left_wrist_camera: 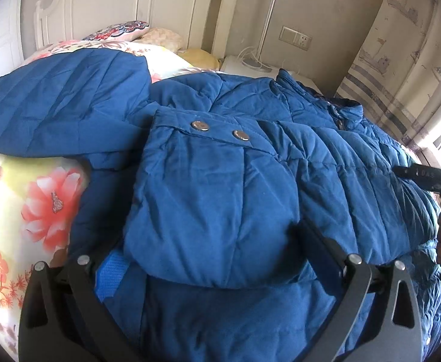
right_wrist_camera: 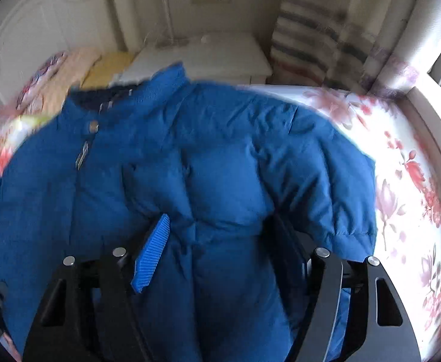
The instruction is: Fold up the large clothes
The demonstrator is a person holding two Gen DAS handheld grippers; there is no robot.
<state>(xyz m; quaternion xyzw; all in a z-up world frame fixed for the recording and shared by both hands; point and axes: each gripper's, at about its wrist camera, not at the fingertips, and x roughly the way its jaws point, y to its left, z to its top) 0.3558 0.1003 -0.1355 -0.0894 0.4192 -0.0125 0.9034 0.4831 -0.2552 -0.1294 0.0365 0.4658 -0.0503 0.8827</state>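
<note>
Two claws work on one blue padded jacket (left_wrist_camera: 220,181) that lies spread over a bed with a floral cover (left_wrist_camera: 24,199). Nearest in the left wrist view, the left claw (left_wrist_camera: 214,259) has its fingers spread wide on either side of a bunched fold of the jacket, the blue pad (left_wrist_camera: 112,274) of the left finger showing against the fabric; whether it actually pinches the cloth cannot be told. Just beyond it sits a flap with two metal snaps (left_wrist_camera: 220,130). In the right wrist view, which is blurred, the right claw (right_wrist_camera: 220,247) is likewise wide apart around a thick puff of the jacket (right_wrist_camera: 205,166), its ribbed blue pad (right_wrist_camera: 152,253) lying against the fabric. Farther off, the collar (right_wrist_camera: 160,87) points toward the head of the bed. Beyond lie pillows (left_wrist_camera: 124,30), a white headboard (left_wrist_camera: 115,0), and a white bedside cabinet (right_wrist_camera: 208,57) to the right.
</note>
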